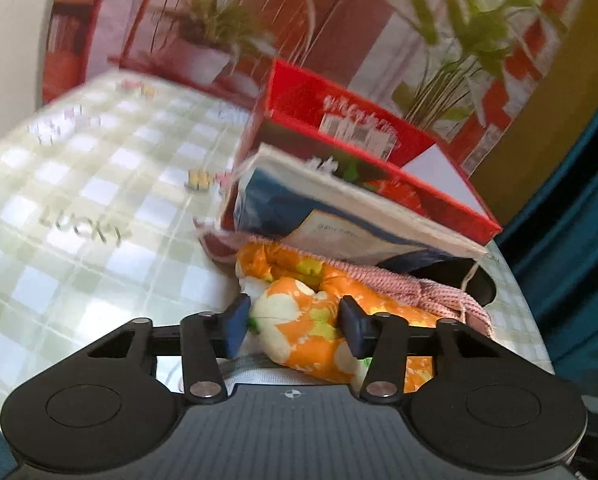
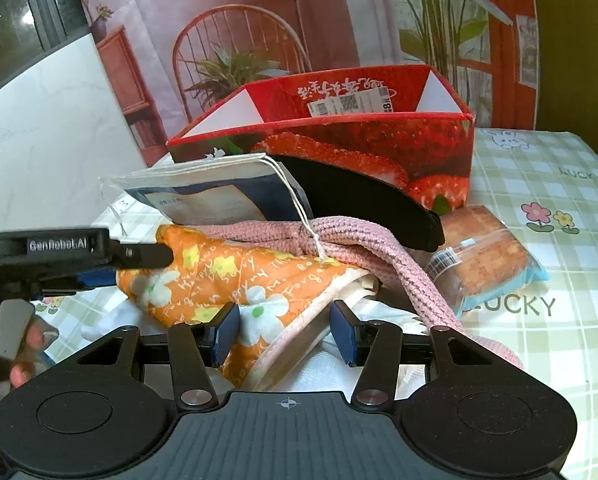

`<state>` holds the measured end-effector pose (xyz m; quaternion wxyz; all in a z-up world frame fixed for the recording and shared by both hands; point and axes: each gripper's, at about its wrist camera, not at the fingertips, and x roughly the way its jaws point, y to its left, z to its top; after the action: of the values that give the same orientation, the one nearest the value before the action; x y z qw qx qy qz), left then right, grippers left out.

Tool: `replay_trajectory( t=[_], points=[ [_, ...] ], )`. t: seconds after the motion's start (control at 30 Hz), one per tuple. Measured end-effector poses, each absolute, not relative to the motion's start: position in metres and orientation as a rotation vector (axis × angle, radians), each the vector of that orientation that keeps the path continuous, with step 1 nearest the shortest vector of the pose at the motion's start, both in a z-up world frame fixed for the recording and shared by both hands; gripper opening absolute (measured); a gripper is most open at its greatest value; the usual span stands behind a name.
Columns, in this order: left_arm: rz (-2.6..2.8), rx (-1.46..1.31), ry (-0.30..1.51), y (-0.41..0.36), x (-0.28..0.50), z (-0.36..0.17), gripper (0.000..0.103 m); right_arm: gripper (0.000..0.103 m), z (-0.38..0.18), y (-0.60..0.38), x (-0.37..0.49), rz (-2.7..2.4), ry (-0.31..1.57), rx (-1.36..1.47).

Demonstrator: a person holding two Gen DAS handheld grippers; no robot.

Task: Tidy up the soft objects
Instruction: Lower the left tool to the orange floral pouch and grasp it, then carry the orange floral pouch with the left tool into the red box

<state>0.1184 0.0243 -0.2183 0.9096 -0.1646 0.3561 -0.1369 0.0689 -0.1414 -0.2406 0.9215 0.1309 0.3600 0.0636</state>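
Observation:
An orange floral cloth (image 1: 303,332) lies crumpled at the near edge of the pile, on the checked tablecloth (image 1: 79,200). My left gripper (image 1: 295,326) is shut on one bunched end of it, both blue pads pressing into the fabric. In the right wrist view my right gripper (image 2: 285,334) is shut on the other end of the same cloth (image 2: 235,280), where its pink-trimmed hem folds. The left gripper (image 2: 139,266) also shows there at the left, its finger lying on the cloth. A pink knitted piece (image 2: 359,240) and a black soft item (image 2: 359,196) lie across the cloth's far side.
An open red strawberry-print box (image 2: 379,140) stands behind the pile. A drawstring pouch with a blue and white card (image 2: 219,192) leans on it. A wrapped cake (image 2: 483,248) lies to the right. White fabric (image 2: 339,364) sits under the orange cloth. A person's fingers (image 2: 31,340) show at far left.

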Motion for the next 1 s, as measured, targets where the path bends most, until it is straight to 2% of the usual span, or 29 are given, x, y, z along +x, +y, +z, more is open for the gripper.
replay_trajectory(
  t=[0.1, 0.23, 0.43, 0.6, 0.73, 0.87, 1.0],
  points=[
    [-0.282, -0.278, 0.681, 0.022, 0.108, -0.207, 0.041, 0.048, -0.239, -0.144, 0.067, 0.141, 0.730, 0.282],
    [-0.308, -0.233, 0.664, 0.017, 0.099, -0.196, 0.040, 0.048, -0.238, -0.147, 0.067, 0.136, 0.728, 0.299],
    [-0.314, -0.225, 0.743, 0.015, 0.105, -0.208, 0.040, 0.049, -0.239, -0.149, 0.067, 0.123, 0.736, 0.312],
    [-0.305, -0.285, 0.775, 0.026, 0.111, -0.219, 0.049, 0.051, -0.242, -0.149, 0.067, 0.125, 0.744, 0.327],
    [-0.317, -0.288, 0.771, 0.028, 0.111, -0.220, 0.047, 0.051, -0.242, -0.147, 0.065, 0.131, 0.739, 0.329],
    [-0.338, -0.293, 0.781, 0.020, 0.109, -0.214, 0.046, 0.035, -0.235, -0.150, 0.064, 0.156, 0.735, 0.387],
    [-0.336, -0.255, 0.715, 0.018, 0.104, -0.202, 0.035, 0.023, -0.230, -0.140, 0.069, 0.209, 0.755, 0.363]
  ],
)
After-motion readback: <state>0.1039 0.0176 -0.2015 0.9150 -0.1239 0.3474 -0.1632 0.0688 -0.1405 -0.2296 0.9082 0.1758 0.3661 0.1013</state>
